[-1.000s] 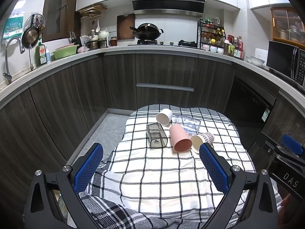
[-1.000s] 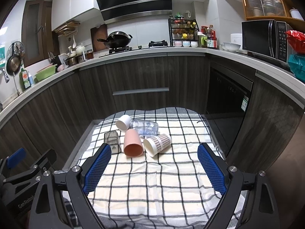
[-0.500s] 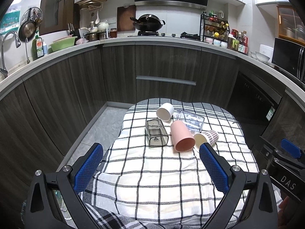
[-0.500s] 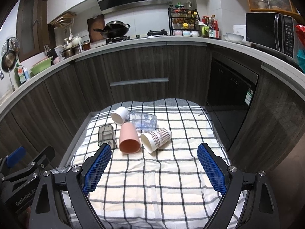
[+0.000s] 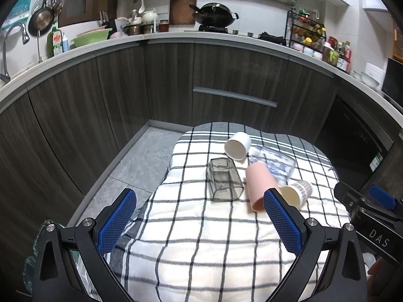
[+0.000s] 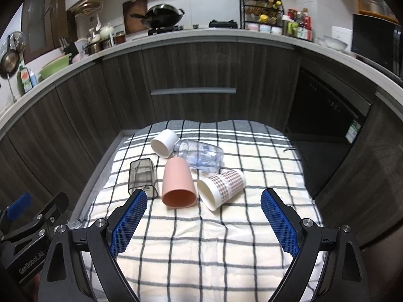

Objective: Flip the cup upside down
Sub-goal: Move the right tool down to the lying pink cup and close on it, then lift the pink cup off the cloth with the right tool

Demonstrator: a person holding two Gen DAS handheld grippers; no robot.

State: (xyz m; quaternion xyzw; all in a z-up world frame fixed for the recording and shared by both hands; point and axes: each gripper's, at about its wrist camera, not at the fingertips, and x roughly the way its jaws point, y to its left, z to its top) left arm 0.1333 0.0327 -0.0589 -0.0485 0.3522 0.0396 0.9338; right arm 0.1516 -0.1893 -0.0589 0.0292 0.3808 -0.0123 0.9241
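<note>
Closing on the cluster since a second ago, both wide-open, empty grippers, left (image 5: pixel 199 210) and right (image 6: pixel 204 207), now near the pink cup (image 6: pixel 178 182), lying sideways beside the smoky square cup (image 6: pixel 143 177), unflipped.

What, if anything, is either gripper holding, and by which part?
Nothing. The left gripper and right gripper are both open, short of the cups lying on the checked cloth.

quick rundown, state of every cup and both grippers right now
white cup: on its side, mouth toward camera
clear patterned cup: on its side
pink cup: on its side, mouth toward camera
checkered paper cup: on its side, mouth toward camera
smoky square cup: lying down
left gripper: jaws open, empty
right gripper: jaws open, empty
</note>
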